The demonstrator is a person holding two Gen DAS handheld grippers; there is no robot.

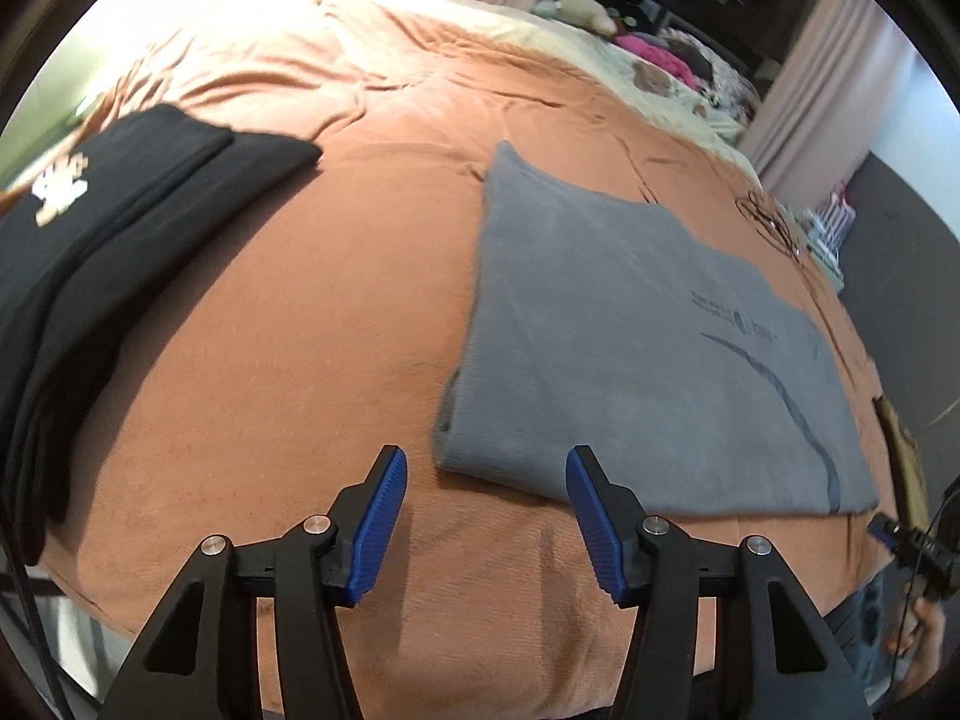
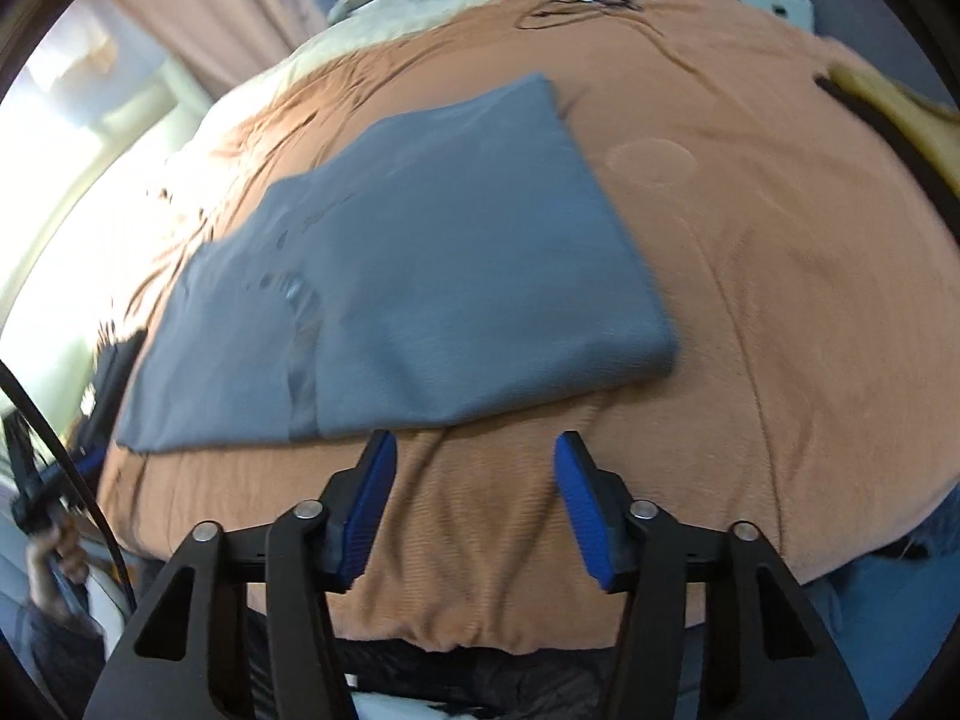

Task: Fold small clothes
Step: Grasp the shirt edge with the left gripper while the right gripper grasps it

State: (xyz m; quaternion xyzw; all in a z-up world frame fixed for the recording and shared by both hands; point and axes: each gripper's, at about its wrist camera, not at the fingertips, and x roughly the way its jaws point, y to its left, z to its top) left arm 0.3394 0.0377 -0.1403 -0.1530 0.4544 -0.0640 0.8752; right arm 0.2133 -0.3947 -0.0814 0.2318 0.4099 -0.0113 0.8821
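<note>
Lying flat on the orange bed cover (image 1: 312, 324), folded into a rough rectangle: grey T-shirt (image 1: 630, 330), dark print and curved stripe facing up. Seen from the left wrist view, toward the cover's right side, well short of the far edge where cream bedding (image 1: 480, 18) begins. Near-left corner of the T-shirt just ahead of the left gripper (image 1: 486, 465), partly between the blue pads (image 1: 381, 525) in the picture but not touching them; near edge running off to the right past the right-hand pad. Left gripper jaws parted to a middling gap, nothing clamped, only orange cover below.

Seen from the right wrist view: same grey T-shirt (image 2: 420, 276) slanting from upper right to lower left, its near edge just beyond the right gripper (image 2: 474, 456). Tip of the left-hand pad (image 2: 369, 510) almost at that edge; contact not certain because of blur. Right gripper jaws also at a middling gap, empty, bare cover between them.

Off to the cover's left side, near its left edge: stack of folded black garments (image 1: 120, 228), top one carrying a small light print; well apart from the grey T-shirt and from both tools. Near the cover's far right corner: thin black cable (image 2: 594, 3) lying in loops. At the far end of the bed: pile of pink and mixed items (image 1: 654, 54), blurred.
</note>
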